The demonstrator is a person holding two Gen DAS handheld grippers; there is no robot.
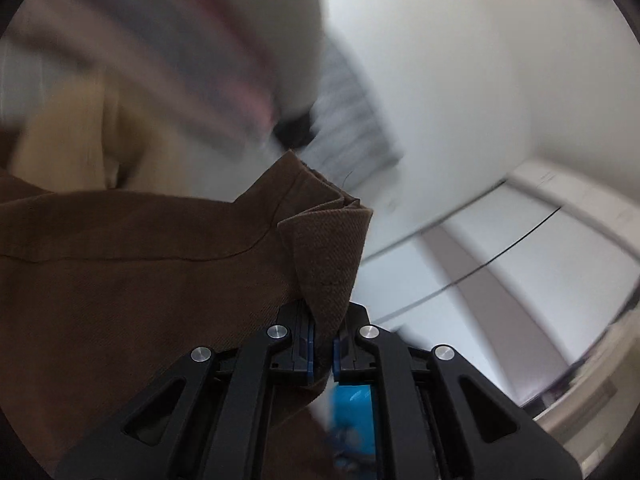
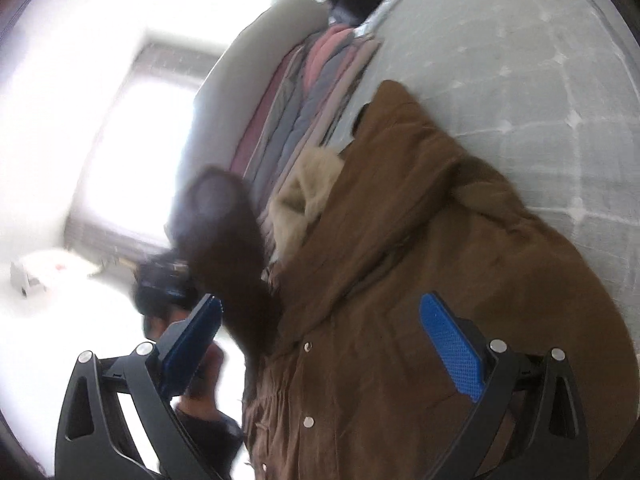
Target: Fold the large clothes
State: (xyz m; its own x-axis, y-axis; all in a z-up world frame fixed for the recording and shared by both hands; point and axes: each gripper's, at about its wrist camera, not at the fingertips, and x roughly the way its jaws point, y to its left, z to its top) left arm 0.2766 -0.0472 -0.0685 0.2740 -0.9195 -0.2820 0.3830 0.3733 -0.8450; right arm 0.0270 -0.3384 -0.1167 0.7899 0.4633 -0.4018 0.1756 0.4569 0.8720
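Left wrist view first: the coat (image 1: 132,264) fills the left half of the picture, a brown twill with a stitched seam, and a folded corner of it, likely a cuff or hem end, stands up from the left gripper (image 1: 323,344), whose jaws are clenched on that cloth. Right of the cloth there is only blurred pale wall and floor. Right wrist view next: a bright window (image 2: 132,136) at the left, then a dark sleeve (image 2: 228,248) of the coat lifted and blurred in the air, then a stack (image 2: 312,92) of folded clothes in pink and grey, then the coat body, with pale fleece lining (image 2: 308,196) and snap buttons, lying on a grey quilted bed (image 2: 540,80). The right gripper (image 2: 320,364) is released, its blue pads (image 2: 452,356) wide apart over the coat front with nothing between them. I judge this to be the sleeve fold, with the sleeve being carried across the body. The next move calls for laying the sleeve flat on the front, then letting go, while the free right gripper pins or smooths the body.
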